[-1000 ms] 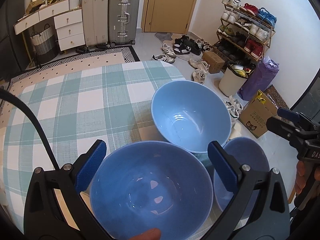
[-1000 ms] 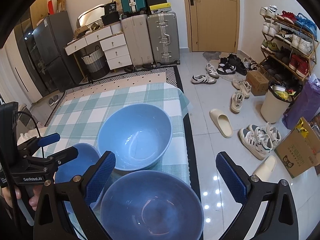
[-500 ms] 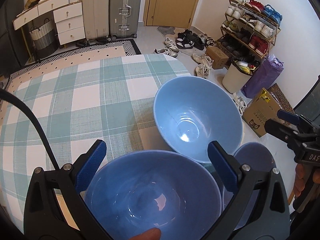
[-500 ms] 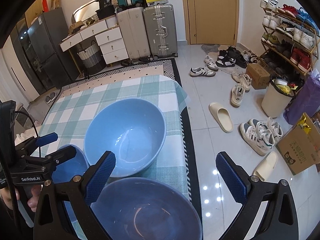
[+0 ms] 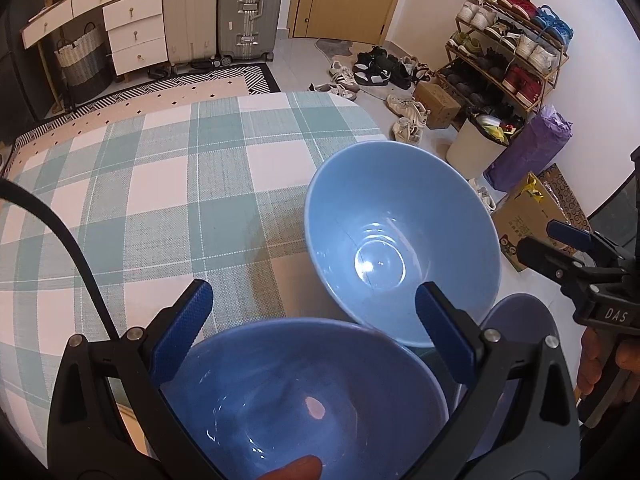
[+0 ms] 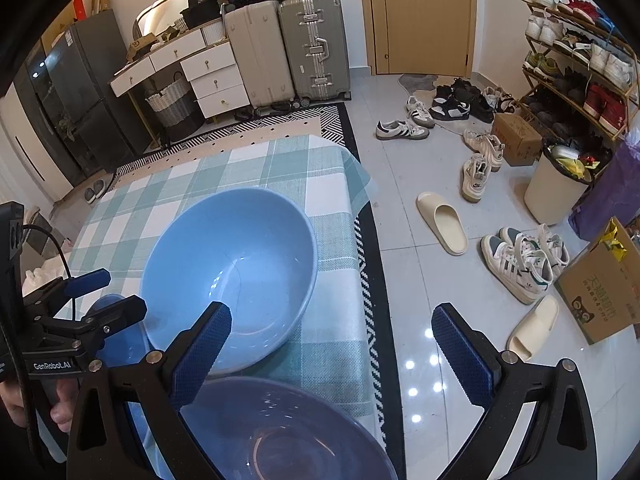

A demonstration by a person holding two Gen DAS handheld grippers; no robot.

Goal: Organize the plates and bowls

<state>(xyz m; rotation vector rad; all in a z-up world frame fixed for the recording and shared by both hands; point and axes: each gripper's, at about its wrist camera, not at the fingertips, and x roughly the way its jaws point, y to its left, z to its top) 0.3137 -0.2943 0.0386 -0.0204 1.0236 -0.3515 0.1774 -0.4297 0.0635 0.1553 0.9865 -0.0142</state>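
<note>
Three blue bowls sit on a green-and-white checked tablecloth (image 5: pixel 160 184). The large light blue bowl (image 5: pixel 400 248) stands near the table's right edge; it also shows in the right wrist view (image 6: pixel 232 276). A darker blue bowl (image 5: pixel 296 404) lies below my left gripper (image 5: pixel 316 324), whose jaws stand wide apart over it. Another dark bowl (image 6: pixel 288 432) lies under my right gripper (image 6: pixel 332 344), also wide open; it shows in the left view (image 5: pixel 524 344). Neither gripper touches a bowl.
The table's right edge drops to a tiled floor with shoes (image 6: pixel 520 264), slippers (image 6: pixel 444 224), a bin (image 6: pixel 560 184) and a cardboard box (image 6: pixel 600 292). Suitcases (image 6: pixel 308 48), drawers (image 6: pixel 212 80) and a shoe rack (image 6: pixel 580 52) stand at the back.
Both grippers have drawn back toward the near side and risen a little; the near bowls have slid lower in each view. Jaws stayed wide open.
</note>
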